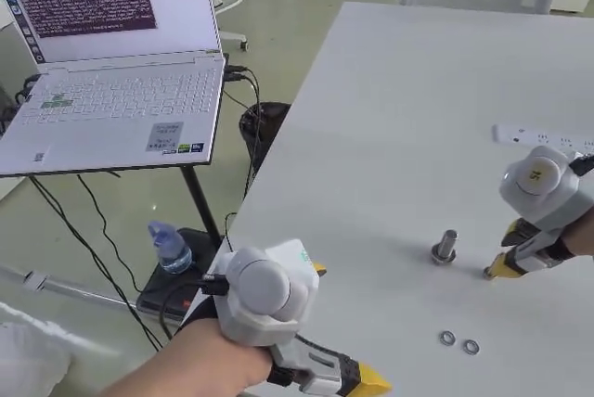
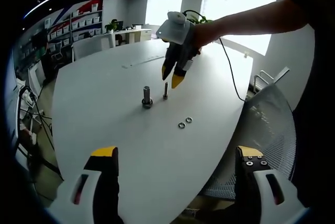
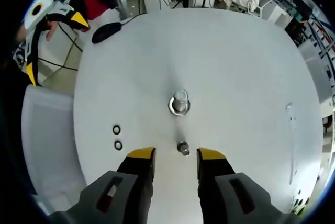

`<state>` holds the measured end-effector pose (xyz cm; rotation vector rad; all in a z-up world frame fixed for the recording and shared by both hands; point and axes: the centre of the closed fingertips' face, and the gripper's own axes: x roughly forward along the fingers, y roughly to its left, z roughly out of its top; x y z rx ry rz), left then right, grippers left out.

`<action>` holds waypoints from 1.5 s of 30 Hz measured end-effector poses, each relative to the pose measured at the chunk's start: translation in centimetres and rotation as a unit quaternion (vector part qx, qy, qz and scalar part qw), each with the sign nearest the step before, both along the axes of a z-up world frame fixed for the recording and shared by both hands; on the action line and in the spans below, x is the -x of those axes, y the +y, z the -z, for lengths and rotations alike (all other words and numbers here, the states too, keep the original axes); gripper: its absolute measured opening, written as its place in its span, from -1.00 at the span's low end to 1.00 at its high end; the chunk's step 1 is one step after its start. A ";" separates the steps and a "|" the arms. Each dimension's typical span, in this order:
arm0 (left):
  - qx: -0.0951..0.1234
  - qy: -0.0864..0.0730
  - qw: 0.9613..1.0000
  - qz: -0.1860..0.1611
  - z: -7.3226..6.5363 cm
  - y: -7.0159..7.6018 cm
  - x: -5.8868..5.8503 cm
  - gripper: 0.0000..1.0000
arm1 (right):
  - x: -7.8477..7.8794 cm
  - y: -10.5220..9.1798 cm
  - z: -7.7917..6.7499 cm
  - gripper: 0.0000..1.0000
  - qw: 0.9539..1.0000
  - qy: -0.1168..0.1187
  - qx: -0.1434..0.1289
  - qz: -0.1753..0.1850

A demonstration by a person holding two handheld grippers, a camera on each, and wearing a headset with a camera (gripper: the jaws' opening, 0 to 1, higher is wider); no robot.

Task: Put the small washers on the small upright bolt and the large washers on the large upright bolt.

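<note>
Head view peers down across the table (image 1: 390,137), laptop (image 1: 111,63) upper left. Left gripper view sits low, way farther back. Right gripper view hangs close over the small bolt (image 3: 183,147), lower centre. All three share it, the large bolt (image 3: 179,102) and the washers (image 3: 116,129).

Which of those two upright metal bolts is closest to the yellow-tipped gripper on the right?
The small, thin metal bolt: it stands just ahead of the right gripper, before its open jaws. The large, thick metal bolt stands farther off.

My table (image 1: 390,119) is smooth, matt white. The large bolt (image 1: 445,247), the small bolt (image 3: 183,148) and the 2 washers (image 1: 447,338) look like shiny metal. My left gripper (image 1: 371,381) wears glossy white plastic.
</note>
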<state>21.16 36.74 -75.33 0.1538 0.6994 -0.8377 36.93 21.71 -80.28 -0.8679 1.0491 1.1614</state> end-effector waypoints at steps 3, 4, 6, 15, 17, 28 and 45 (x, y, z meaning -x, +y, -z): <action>0.019 0.002 1.000 -0.010 -0.5 -0.2 -0.1 0.91 | 0.4 0.4 -0.5 -0.30 1.000 0.001 -0.013 0.001; 0.014 0.002 1.000 -0.010 -0.4 -0.1 -0.1 0.93 | 0.5 0.5 -0.6 -0.30 1.000 0.002 -0.015 0.000; 0.007 0.005 1.000 -0.005 -0.1 0.0 0.2 0.94 | 0.7 0.5 -0.7 -0.30 1.000 -0.001 -0.013 -0.004; 0.006 0.009 1.000 -0.006 0.1 0.2 0.9 0.99 | 2.0 0.5 -0.8 -0.28 1.000 -0.002 -0.012 -0.014; 0.008 0.011 1.000 -0.006 0.2 0.1 1.0 0.99 | 2.4 0.4 -0.7 -0.28 1.000 0.001 -0.011 -0.015; -0.009 0.005 1.000 0.011 0.6 0.0 1.4 0.98 | 5.6 0.5 0.5 -0.29 1.000 0.018 -0.009 -0.024; -0.008 0.005 1.000 0.012 0.6 -0.2 1.8 0.92 | 9.0 0.6 2.0 -0.31 0.999 0.025 -0.024 -0.021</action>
